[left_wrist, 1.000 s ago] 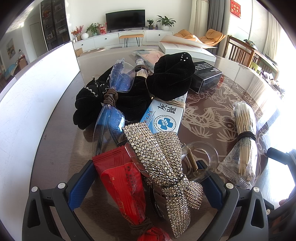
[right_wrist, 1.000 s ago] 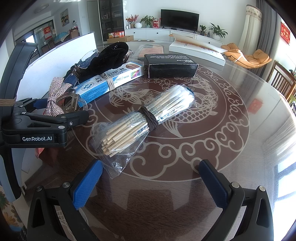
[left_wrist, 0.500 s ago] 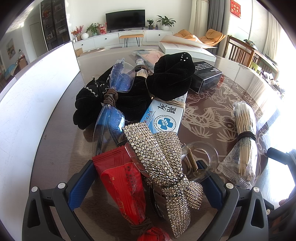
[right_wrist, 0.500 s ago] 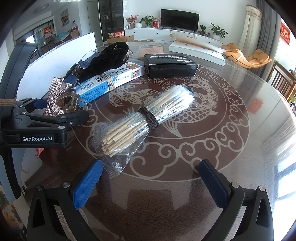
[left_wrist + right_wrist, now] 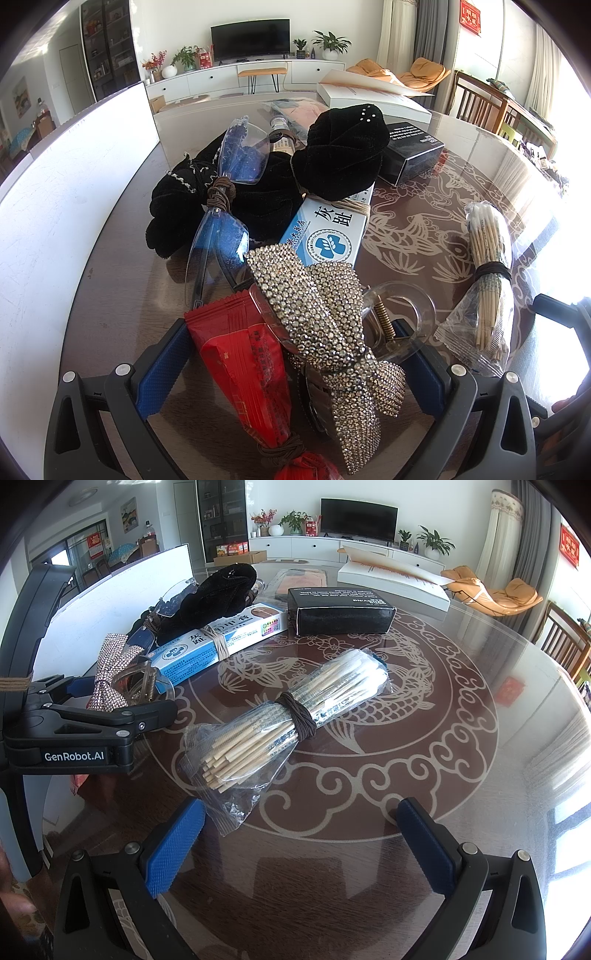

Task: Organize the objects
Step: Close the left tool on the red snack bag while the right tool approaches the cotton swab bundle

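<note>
Both claws hang released over the bench point(image 5: 498, 812). Ahead of my right claw point(image 5: 301, 845) lies the swab bundle point(image 5: 291, 716); between my left claw's point(image 5: 291, 360) fingers, the sequin bow point(image 5: 325, 317). I'd judge closing there comes next.

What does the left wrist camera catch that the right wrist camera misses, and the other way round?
Only the left wrist view shows the red snack packet lying between the open left gripper. Only the right wrist view shows the open right gripper over bare table. Both show the bundle of cotton swabs, the blue and white box, the black box and the rhinestone bow clip.
</note>
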